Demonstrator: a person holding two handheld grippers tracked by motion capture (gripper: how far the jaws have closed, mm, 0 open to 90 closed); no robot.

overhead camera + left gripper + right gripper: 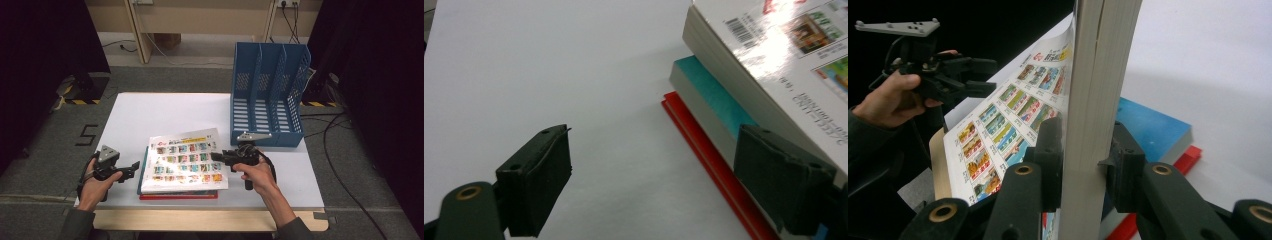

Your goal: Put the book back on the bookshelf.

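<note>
White tabletop point(150, 112): my right gripper point(218, 156) clamps the thick picture-covered book point(185, 161) atop the stack, at its right edge; my left gripper point(134, 167) gapes open just left; blue file rack point(267, 95) stands behind-right.

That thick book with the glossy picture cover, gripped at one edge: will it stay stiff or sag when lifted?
The picture-cover book looks thick, so probably heavy for an edge grip by the right gripper. Its soft cover and pages may droop at the far side. The shiny cover could be slippery, though the jaws pinch the whole page block.
</note>
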